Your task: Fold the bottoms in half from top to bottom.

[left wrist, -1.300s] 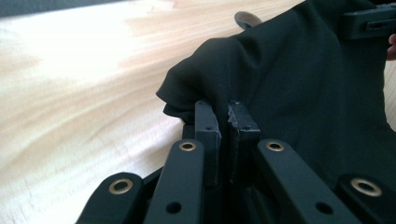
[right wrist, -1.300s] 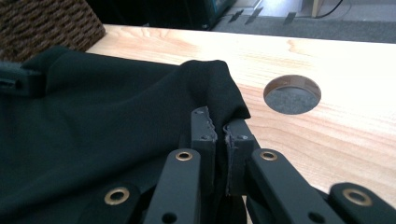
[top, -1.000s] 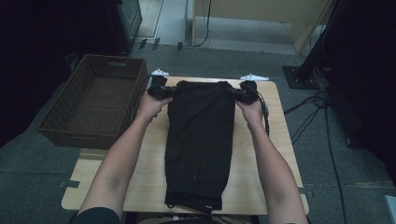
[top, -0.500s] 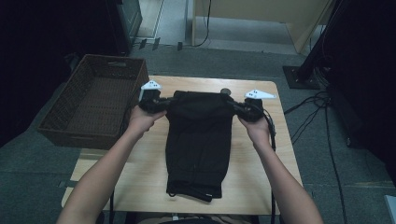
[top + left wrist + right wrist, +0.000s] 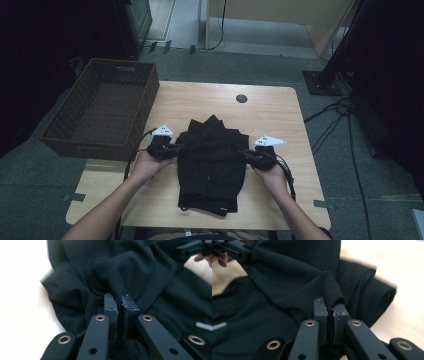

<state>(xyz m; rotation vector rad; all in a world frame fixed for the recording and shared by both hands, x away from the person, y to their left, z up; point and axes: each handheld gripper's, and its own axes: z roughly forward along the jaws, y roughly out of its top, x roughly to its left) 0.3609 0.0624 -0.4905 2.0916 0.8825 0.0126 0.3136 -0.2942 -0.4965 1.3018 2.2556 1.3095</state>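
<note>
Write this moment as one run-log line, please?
left tool: shut on black garment | right tool: shut on black garment | fold: half-done | basket: empty

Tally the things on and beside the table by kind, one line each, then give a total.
Black garment: 1
Wicker basket: 1
Hand-held tool: 2, the left tool and the right tool, each clamped on a fold of the garment
Wooden table: 1
Total: 5
</note>
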